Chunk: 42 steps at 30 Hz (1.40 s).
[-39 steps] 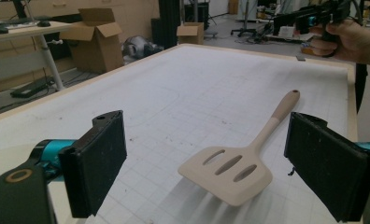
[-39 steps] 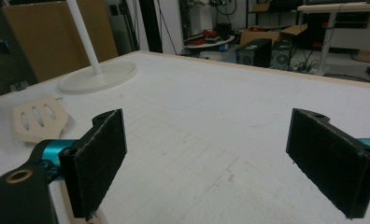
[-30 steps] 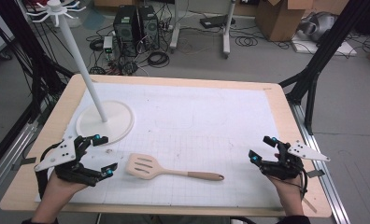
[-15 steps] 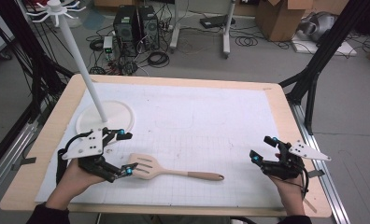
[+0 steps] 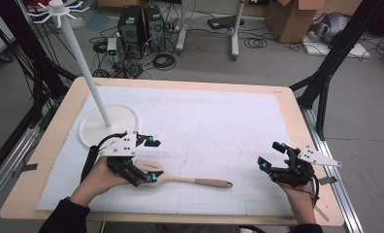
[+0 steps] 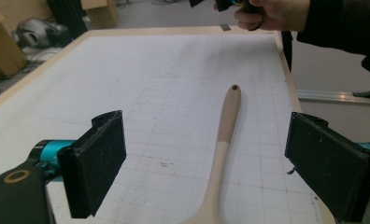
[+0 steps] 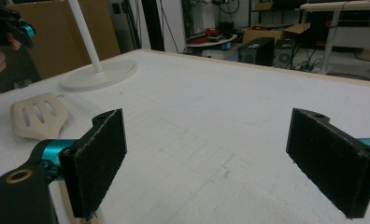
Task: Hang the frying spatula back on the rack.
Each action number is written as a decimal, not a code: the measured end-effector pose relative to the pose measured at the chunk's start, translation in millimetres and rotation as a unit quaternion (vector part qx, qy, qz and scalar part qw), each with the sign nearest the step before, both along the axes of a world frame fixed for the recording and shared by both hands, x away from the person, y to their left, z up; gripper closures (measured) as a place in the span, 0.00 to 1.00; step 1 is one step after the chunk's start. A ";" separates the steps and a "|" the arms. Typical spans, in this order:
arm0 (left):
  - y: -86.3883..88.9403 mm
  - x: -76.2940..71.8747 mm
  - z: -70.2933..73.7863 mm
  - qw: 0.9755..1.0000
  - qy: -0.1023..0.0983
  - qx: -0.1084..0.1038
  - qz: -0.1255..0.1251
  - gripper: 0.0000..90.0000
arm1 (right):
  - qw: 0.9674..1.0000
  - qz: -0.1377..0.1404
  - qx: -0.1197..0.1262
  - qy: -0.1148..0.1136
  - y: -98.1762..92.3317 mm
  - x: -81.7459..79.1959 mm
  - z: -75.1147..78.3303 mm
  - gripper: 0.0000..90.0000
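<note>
With our left gripper spread wide astride the pale wooden slotted spatula lying flat on the white gridded mat, and our right gripper idle and wide, closing off-centre could skid the thin handle sideways.

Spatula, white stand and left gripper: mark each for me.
spatula [image 5: 207, 182], high view, on its handle.
white stand [image 5: 115, 116], high view, on its round base.
left gripper [image 5: 152, 159], high view, midway between its fingertips.

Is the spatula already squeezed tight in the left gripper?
No, the left gripper is wide open, its black pads standing apart on either side of the spatula, which lies flat on the table.
</note>
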<state>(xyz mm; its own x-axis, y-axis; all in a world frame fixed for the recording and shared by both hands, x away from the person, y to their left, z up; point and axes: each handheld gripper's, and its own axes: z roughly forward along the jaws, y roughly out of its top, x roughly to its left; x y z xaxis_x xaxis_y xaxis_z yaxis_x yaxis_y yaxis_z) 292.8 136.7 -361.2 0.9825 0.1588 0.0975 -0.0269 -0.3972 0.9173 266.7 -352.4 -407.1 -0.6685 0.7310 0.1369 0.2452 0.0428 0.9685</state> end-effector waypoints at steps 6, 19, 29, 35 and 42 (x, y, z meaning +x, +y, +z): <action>-18.5 4.7 -10.5 0.999 0.005 0.043 -0.019 0.15 | 1.000 0.001 -0.002 0.001 0.6 0.3 -0.3 0.13; -49.1 11.9 -30.5 0.991 0.019 0.120 -0.053 0.17 | 1.000 0.006 -0.005 0.002 1.7 0.7 -0.7 0.13; -70.1 13.2 -39.7 0.982 0.021 0.172 -0.070 0.23 | 1.000 0.007 -0.006 0.004 2.3 1.3 -1.4 0.13; -80.2 14.7 -47.0 0.976 0.029 0.204 -0.073 0.25 | 1.000 0.006 -0.004 0.005 1.7 1.5 -1.8 0.13; -86.3 18.1 -51.2 0.967 0.047 0.240 -0.075 0.42 | 1.000 0.009 -0.006 0.006 1.7 1.8 -2.1 0.13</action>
<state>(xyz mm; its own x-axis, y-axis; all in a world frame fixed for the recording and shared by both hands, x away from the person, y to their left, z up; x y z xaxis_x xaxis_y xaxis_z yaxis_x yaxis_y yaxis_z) 310.8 50.5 -412.4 0.9991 -0.0276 0.0335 -0.0425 -0.7761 0.6291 268.5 -350.7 -409.3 -0.6793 0.7210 0.1366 0.2559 0.0583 0.9649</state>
